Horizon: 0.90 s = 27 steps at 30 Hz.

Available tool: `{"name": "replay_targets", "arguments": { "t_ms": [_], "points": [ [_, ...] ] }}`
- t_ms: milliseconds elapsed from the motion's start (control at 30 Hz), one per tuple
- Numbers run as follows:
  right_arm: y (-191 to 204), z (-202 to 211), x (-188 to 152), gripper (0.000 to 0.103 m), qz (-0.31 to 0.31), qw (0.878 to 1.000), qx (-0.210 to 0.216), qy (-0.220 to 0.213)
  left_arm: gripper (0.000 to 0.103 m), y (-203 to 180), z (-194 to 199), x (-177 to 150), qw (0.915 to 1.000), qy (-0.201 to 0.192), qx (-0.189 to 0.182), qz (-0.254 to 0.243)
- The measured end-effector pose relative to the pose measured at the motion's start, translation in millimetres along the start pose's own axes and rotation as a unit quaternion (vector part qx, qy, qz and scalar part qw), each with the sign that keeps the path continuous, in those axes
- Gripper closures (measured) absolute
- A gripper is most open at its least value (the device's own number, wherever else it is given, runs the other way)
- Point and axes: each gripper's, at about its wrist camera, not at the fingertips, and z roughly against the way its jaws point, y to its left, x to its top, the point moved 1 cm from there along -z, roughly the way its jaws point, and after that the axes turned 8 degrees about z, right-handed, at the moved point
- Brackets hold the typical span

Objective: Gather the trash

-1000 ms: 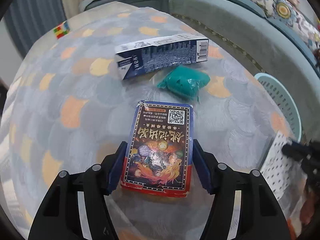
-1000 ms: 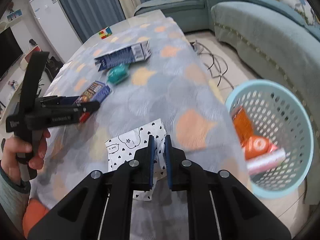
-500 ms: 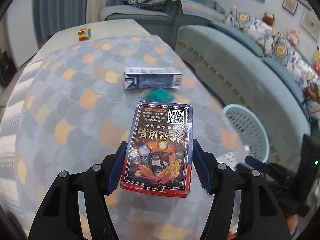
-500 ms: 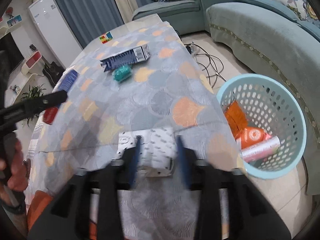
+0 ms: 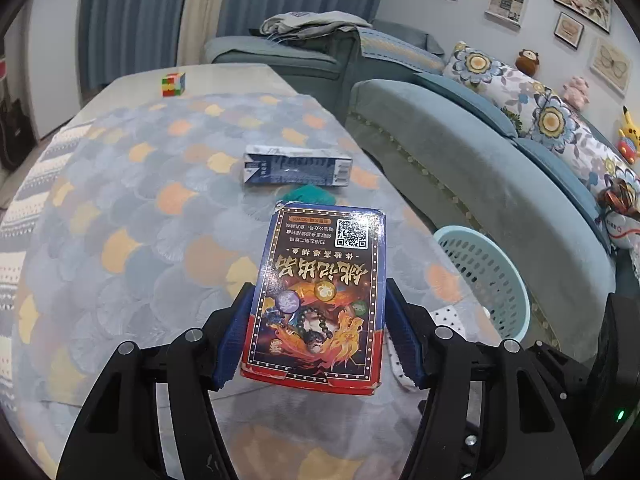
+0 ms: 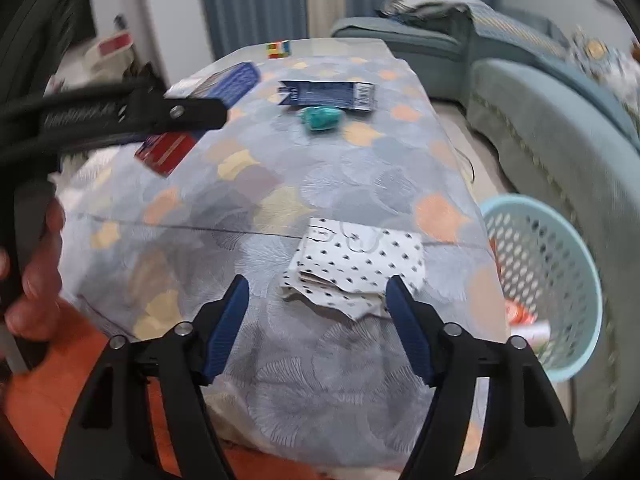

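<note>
My left gripper is shut on a colourful card box and holds it above the table; the box also shows in the right wrist view. My right gripper is open, its jaws either side of a white dotted paper wrapper lying at the table's near edge. A long blue carton and a teal crumpled wad lie further back. The light blue trash basket stands on the floor to the right with red and white trash inside.
The table has a grey and orange scale-pattern cloth. A colour cube sits at its far end. A teal sofa with cushions runs along the right, behind the basket. The person's hand holds the left gripper.
My left gripper lifted the card box off the table and tilted up. My right gripper opened, let go of the dotted wrapper and pulled back a little.
</note>
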Motion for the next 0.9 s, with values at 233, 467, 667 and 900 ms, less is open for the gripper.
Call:
{"name": "replay_targets", "arguments": {
  "t_ms": [233,467,667,900],
  "points": [
    [-4.1,-30.1,0.2,0.035,0.025,0.999,0.009,0.036,0.042,4.9,-4.3,0.6,1.0000,0.007,0.000,0.002],
    [-0.6,-30.7,-6.4,0.035,0.036,0.999,-0.001,0.031,0.042,4.6,-9.2,0.8,0.9999,0.015,-0.002,0.004],
    [-15.4,-33.3,-0.3,0.063,0.012,1.000,0.000,0.021,0.042,3.4,-12.3,1.4,0.9998,0.017,-0.001,0.000],
    [-27.7,-25.0,9.4,0.093,-0.022,1.000,0.011,-0.006,0.042,2.0,-12.5,1.3,0.9999,0.014,-0.001,-0.003]
  ]
}}
